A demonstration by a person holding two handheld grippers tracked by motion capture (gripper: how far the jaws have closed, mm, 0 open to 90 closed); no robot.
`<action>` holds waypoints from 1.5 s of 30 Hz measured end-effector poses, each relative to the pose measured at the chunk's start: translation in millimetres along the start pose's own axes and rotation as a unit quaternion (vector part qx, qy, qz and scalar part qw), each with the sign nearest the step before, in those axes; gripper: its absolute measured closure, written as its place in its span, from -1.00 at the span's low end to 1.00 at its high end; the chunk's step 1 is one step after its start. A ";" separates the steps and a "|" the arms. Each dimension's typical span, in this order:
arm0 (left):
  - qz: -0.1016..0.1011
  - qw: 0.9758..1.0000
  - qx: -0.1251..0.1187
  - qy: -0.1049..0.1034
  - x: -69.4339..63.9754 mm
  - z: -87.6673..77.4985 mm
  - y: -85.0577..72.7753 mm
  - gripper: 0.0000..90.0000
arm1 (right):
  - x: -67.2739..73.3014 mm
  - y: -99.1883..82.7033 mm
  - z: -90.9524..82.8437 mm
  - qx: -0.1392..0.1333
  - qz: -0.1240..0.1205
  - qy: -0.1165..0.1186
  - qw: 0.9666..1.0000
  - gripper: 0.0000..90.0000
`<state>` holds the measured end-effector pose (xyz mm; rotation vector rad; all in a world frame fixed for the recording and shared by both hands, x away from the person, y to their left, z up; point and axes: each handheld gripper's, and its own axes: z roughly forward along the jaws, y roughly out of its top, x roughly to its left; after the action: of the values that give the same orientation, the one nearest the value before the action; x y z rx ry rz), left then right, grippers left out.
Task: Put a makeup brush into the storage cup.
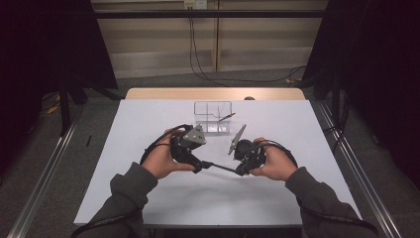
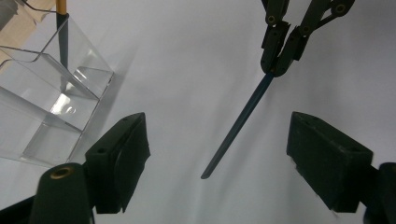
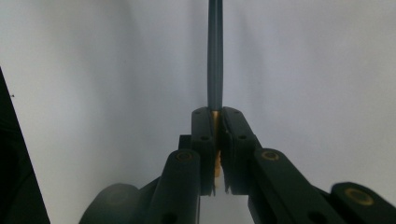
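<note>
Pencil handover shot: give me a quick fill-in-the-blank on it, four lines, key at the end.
1. The right tongs are shut on the dark ____.
2. In the left gripper view, the jaws of the left tongs stand ____, not touching the pencil.
3. The clear plastic holder on the table has ____ pencil standing in it.
4. In the high view, the holder sits ____ the two hands, farther from the person.

Missing words: pencil; open; one; beyond
</note>
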<state>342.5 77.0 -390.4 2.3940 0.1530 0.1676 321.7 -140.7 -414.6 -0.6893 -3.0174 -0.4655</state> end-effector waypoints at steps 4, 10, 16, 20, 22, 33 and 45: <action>0.006 1.000 0.013 -0.013 -0.7 2.8 2.3 -0.28 | -0.5 0.8 -0.3 -0.003 -0.015 -0.002 1.000 0.88; 0.012 1.000 0.016 -0.012 -1.2 6.1 4.1 -0.21 | 2.3 3.6 -1.0 -0.003 -0.018 0.000 1.000 0.88; 0.016 0.999 0.025 -0.015 -2.7 9.8 5.9 -0.10 | 3.4 5.2 -2.3 -0.005 -0.023 0.002 1.000 0.88; 0.020 0.999 0.035 -0.018 -3.4 12.5 6.8 0.00 | 3.7 5.8 -2.8 -0.006 -0.027 -0.002 1.000 0.88; 0.020 0.999 0.040 -0.016 -3.1 12.9 7.0 0.06 | 4.0 6.3 -3.5 -0.008 -0.025 0.001 1.000 0.88; 0.024 0.999 0.043 -0.019 -2.6 16.7 7.3 0.21 | 4.8 7.0 -6.7 -0.015 -0.029 0.000 0.999 0.88; 0.034 0.997 0.051 -0.036 -8.2 26.7 8.2 0.31 | 5.5 9.9 -9.1 -0.018 -0.042 -0.003 0.999 0.88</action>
<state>339.2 52.1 -405.1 2.5045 0.0480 0.1063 320.5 -132.4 -402.6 -0.5674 -3.0598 -0.5222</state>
